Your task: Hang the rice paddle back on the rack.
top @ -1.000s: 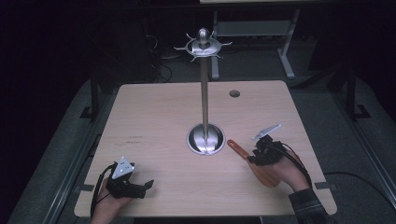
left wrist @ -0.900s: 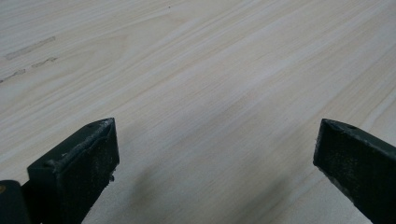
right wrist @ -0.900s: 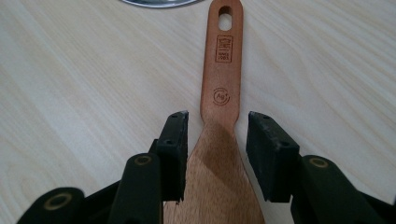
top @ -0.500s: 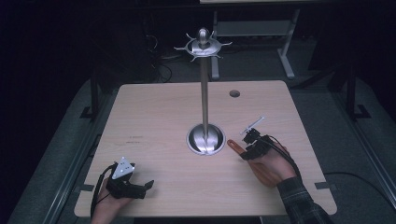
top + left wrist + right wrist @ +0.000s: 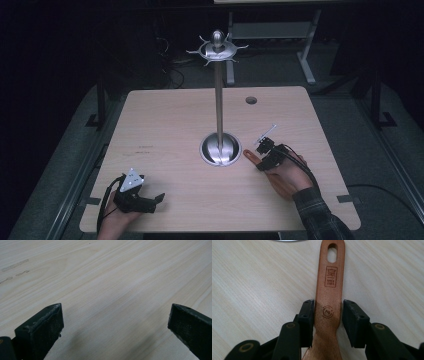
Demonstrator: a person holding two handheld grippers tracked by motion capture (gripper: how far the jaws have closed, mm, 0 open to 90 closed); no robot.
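Since the earlier frames I see the right gripper (image 5: 263, 154) shifted left along the table (image 5: 165, 125), toward the stand's base (image 5: 220, 149), and now lying over the wooden spatula (image 5: 329, 302), covering more of it than before. The left gripper (image 5: 150, 202) has not moved.

Count: one table, one metal stand (image 5: 218, 90), one wooden spatula, two grippers.

Wooden spatula: it lies flat on the table at right of centre, just right of the stand's round base. Its handle end, with one slotted hole, points toward the base and stops just short of it. In the right gripper view I read two burnt stamps on the handle.

Right gripper: its jaws straddle the handle, one on each side, and have just been closing. The left one appears to touch the handle's edge; a thin gap shows beside the other. I record them as narrow but not yet clamped. The spatula rests on the table.

Left gripper: at the near left of the table, jaws wide apart, with bare tabletop between them.

Stand: one upright pole on a round base at the table's centre, with a hooked crown at the top.
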